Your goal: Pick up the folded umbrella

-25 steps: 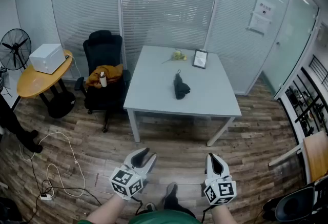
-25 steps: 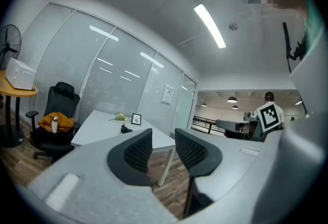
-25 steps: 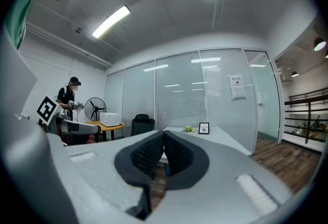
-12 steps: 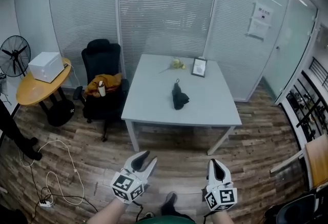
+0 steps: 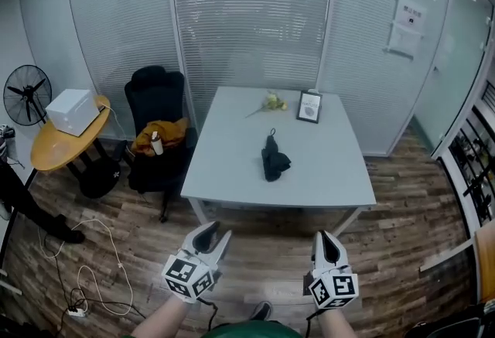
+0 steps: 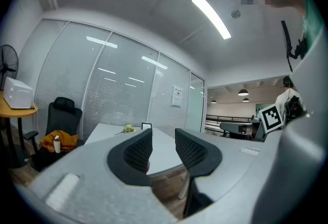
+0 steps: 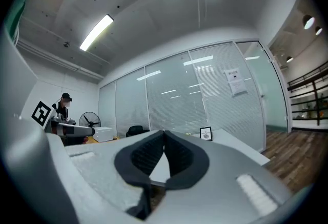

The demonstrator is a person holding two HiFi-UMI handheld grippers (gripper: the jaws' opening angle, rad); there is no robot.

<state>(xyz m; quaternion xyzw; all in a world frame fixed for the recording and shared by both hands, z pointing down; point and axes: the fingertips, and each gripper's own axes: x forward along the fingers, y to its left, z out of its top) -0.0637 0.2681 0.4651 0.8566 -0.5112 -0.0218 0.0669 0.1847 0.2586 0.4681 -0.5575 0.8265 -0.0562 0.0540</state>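
Observation:
The folded black umbrella lies on the middle of the pale grey table in the head view. Both grippers hover over the wooden floor, short of the table's near edge, and point level at it. My left gripper has its jaws a narrow gap apart with nothing between them; in the left gripper view the tabletop shows through that gap. My right gripper is shut and empty, its tips touching. Neither gripper view shows the umbrella.
A picture frame and a yellow flower stand at the table's far edge. Left of the table are a black office chair with orange cloth, a round yellow table, a fan and floor cables. Glass walls close the back.
Both grippers have moved forward toward the table, which now looks nearer and larger. Their jaws look the same as before.

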